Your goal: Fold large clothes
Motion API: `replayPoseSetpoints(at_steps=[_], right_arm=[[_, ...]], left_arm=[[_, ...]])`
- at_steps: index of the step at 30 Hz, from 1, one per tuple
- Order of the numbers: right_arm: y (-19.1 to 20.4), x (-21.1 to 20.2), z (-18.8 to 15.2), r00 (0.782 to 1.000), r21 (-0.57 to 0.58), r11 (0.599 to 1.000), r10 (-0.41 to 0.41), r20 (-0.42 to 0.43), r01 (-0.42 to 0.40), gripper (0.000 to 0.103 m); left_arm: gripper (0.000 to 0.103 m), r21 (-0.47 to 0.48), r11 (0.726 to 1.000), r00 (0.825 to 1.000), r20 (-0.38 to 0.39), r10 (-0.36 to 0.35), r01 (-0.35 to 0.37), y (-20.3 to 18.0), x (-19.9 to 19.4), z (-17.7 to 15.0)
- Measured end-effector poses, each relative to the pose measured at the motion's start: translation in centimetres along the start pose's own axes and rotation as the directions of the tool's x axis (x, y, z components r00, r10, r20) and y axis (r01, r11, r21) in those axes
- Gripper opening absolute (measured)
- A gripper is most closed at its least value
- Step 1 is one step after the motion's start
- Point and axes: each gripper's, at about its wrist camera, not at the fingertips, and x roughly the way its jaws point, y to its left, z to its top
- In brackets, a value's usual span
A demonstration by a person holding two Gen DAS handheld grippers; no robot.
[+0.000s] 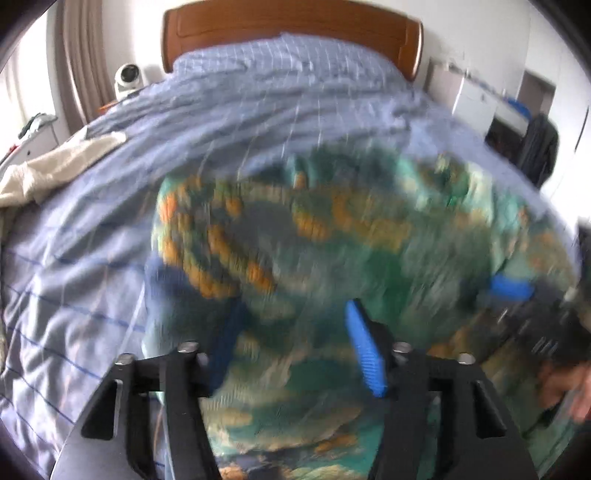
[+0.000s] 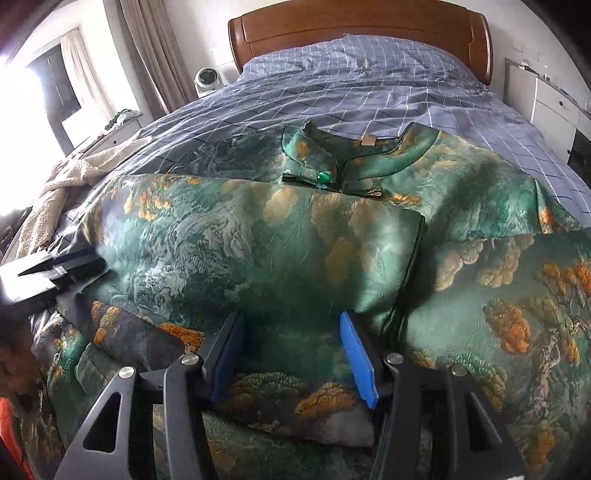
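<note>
We have the green brocade garment [image 2: 295, 236] spread across the near half of the bed, collar [image 2: 332, 162] toward the headboard, with one side panel already lying folded over the middle so its dark-piped edge [image 2: 413, 269] runs down toward us. A lower layer bunches in loose humps at the near left.

Our right gripper [image 2: 291, 354] hangs just over that folded panel, its blue pads [image 2: 358, 358] spread apart with nothing between them; the cloth lies below, not pinched. Our left gripper [image 1: 291, 347] is likewise spread over the garment, though that view is badly smeared, so we can only say it appears to hold nothing. In the right view it shows at the garment's left edge [image 2: 55, 266].

Around the garment lies the blue checked duvet [image 2: 369, 85], a cream blanket [image 2: 55, 192] to the left, and a wooden headboard [image 2: 362, 29] beyond.

The risks we see: the brocade looks slick and stiff, so a pinch taken on the top layer alone could slide the folded panel out of line. The bunched lower layer may get trapped in the next fold and leave a lump. The jewelled clasp [image 2: 325, 179] at the collar could snag if the cloth is dragged rather than lifted.
</note>
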Motion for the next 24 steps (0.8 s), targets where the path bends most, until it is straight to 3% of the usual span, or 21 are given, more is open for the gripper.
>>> replayPoseSetpoints(at_steps=[3,7,12,16,24], right_arm=[[-0.2,0.0,0.0,1.000,0.009,1.000,0.008,0.006,-0.008,0.054],[-0.4,0.0,-0.1,1.000,0.016,1.000,0.015,0.014,-0.015,0.054],[-0.5,0.0,-0.2,1.000,0.020,1.000,0.022,0.023,-0.022,0.054],[-0.6,0.1,-0.3,0.999,0.024,0.999,0.032,0.033,-0.033,0.054],[-0.6,0.0,-0.6,0.998,0.023,0.999,0.035,0.048,-0.036,0.054]], left_arm=[[0.068,-0.036,0.999,0.999,0.048,-0.027,0.029,0.1,-0.1,3.2],[0.068,-0.066,0.998,0.999,0.051,0.001,0.002,0.4,3.0,5.6],[0.083,-0.137,0.990,0.992,-0.111,-0.058,0.043,2.5,10.1,3.5],[0.090,-0.072,0.997,0.997,-0.071,-0.042,0.037,1.5,10.6,2.0],[0.097,-0.059,0.996,0.996,-0.059,-0.068,0.064,1.5,11.0,2.1]])
